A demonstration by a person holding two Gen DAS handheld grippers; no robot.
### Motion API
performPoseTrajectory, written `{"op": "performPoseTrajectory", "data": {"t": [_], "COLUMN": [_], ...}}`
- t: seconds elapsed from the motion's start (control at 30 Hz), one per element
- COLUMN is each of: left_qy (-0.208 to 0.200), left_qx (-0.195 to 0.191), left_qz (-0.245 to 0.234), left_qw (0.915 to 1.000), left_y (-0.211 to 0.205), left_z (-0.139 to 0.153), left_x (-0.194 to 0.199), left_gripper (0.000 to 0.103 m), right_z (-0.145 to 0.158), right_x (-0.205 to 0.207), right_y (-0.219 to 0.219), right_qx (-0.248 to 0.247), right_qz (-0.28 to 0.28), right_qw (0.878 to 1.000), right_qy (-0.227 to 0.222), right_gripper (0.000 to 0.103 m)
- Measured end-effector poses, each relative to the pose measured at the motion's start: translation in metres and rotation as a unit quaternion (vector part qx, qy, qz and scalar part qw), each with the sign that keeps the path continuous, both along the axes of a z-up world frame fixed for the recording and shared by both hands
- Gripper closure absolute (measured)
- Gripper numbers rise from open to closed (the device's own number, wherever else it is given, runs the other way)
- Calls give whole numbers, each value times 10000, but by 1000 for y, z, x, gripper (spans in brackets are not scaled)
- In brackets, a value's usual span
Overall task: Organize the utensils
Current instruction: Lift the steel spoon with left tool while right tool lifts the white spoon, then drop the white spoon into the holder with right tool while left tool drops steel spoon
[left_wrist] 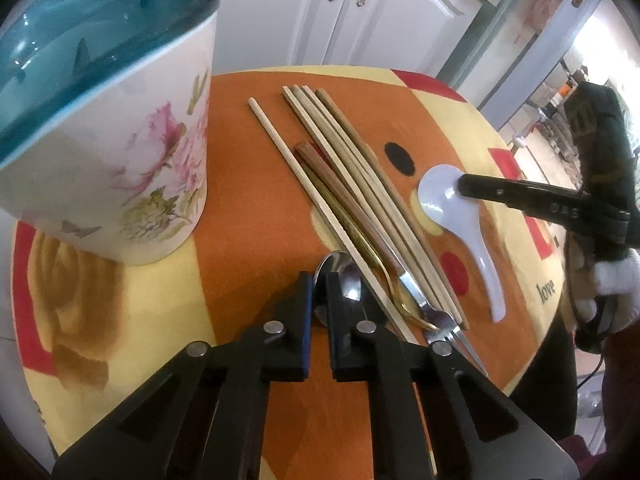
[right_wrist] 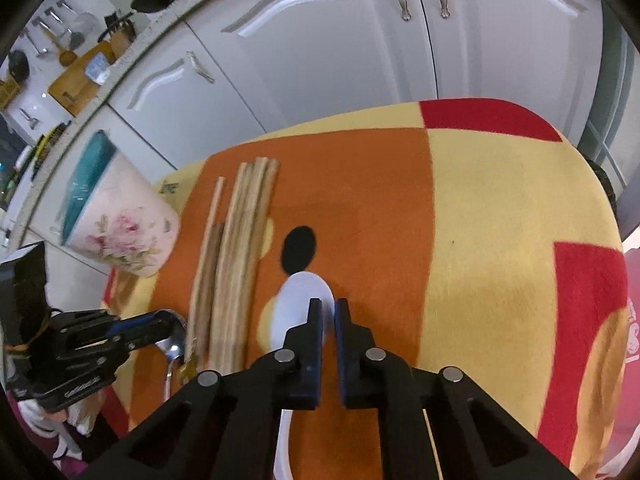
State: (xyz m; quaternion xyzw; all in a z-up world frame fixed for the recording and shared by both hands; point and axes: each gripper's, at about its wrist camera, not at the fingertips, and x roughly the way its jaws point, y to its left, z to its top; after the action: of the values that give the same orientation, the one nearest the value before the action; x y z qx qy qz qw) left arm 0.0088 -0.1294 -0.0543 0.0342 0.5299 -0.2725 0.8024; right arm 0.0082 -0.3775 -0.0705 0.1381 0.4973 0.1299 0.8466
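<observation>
A steel spoon (left_wrist: 348, 276) lies near the front of the orange and yellow cloth (left_wrist: 248, 200). My left gripper (left_wrist: 320, 284) is shut on the rim of its bowl. In the right wrist view the same left gripper (right_wrist: 168, 322) pinches the steel spoon (right_wrist: 176, 344) at the left. A white soup spoon (left_wrist: 444, 200) lies to the right, and my right gripper (left_wrist: 462, 186) is shut on its bowl edge. The right gripper (right_wrist: 329, 306) shows the white soup spoon (right_wrist: 296, 296) between its pads. A flowered holder (left_wrist: 120, 160) with a teal rim stands upright at the left.
Several wooden chopsticks (left_wrist: 348, 184) lie side by side in the middle, with a wood-handled fork (left_wrist: 440, 328) and a gold utensil (left_wrist: 384, 280) among them. White cabinet doors (right_wrist: 320, 40) stand behind the table. A gloved hand (left_wrist: 612, 280) holds the right tool.
</observation>
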Motion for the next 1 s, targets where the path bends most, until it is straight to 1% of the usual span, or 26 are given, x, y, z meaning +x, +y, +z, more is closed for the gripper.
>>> {"op": "performPoseTrajectory", "data": {"t": [0.1, 0.27, 0.37, 0.47, 0.63, 0.8, 0.9, 1.0], "left_qy": [5, 20, 20, -76, -384, -657, -875, -1219], "left_qx": [2, -126, -183, -322, -552, -779, -915, -988], "left_qz": [-2, 132, 212, 269, 413, 562, 683, 898], "left_qw": [10000, 9998, 9996, 9991, 9969, 9932, 9896, 9835], "left_y": [3, 9, 15, 22, 39, 57, 72, 91], "left_z": [1, 7, 13, 27, 60, 94, 121, 151], "left_x": [-2, -9, -13, -17, -28, -36, -37, -34], "left_gripper": [100, 102, 102, 102, 102, 102, 102, 102], "right_z": [5, 11, 22, 42, 72, 102, 123, 144], "right_x": [-9, -26, -31, -34, -32, -22, -13, -3], "right_y": [2, 5, 5, 6, 19, 42, 56, 69], "right_qx": [-78, 34, 60, 153, 284, 438, 562, 638], "right_qz": [78, 118, 123, 140, 322, 581, 725, 823], "right_qw": [9999, 9999, 9997, 9988, 9959, 9908, 9862, 9812], "right_qy": [-28, -77, -215, -454, -799, -1143, -1376, -1626], "right_gripper": [98, 98, 99, 99, 99, 99, 99, 99]}}
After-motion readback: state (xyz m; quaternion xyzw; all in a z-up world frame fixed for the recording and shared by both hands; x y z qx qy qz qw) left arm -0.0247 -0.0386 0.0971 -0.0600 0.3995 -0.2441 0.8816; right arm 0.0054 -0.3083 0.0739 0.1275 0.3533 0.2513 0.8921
